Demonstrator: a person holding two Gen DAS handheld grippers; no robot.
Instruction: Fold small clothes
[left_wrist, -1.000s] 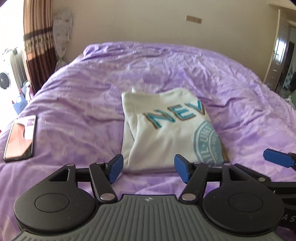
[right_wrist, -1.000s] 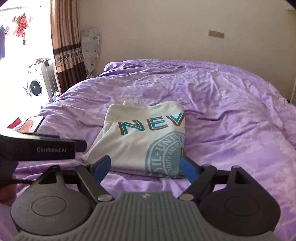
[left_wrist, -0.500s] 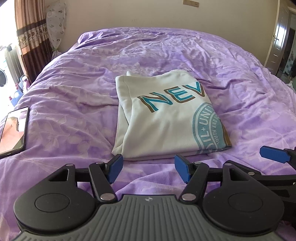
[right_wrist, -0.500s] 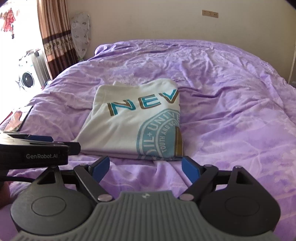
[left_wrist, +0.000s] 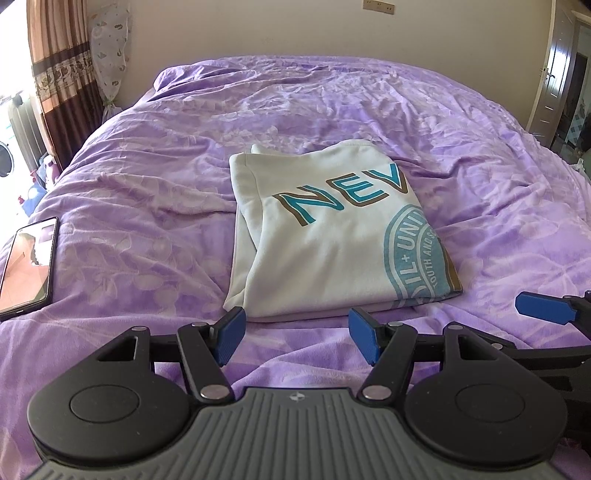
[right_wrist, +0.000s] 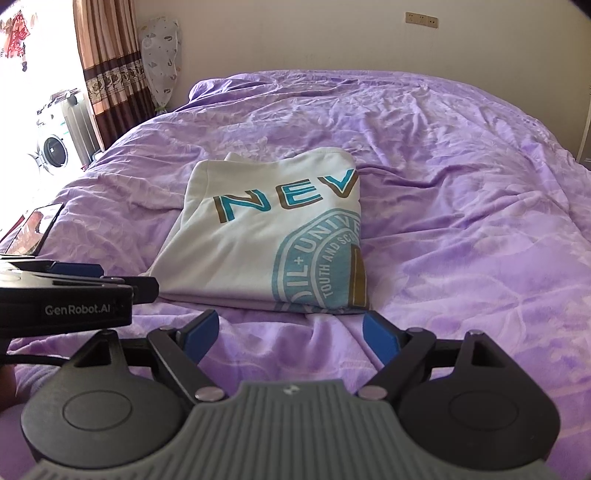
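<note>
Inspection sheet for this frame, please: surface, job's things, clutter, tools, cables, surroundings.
Surface: bed under a wrinkled purple cover.
Job's things: white shirt folded, lying flat mid-bed, teal print facing up.
Clutter: phone on the cover, left of the shirt, screen lit.
Tools: left tool open, empty, just short of the shirt's near edge; right tool open, empty, also short of it.
Cables: dark cable under the left tool.
Surroundings: curtain, washing machine, wall sockets, door.
</note>
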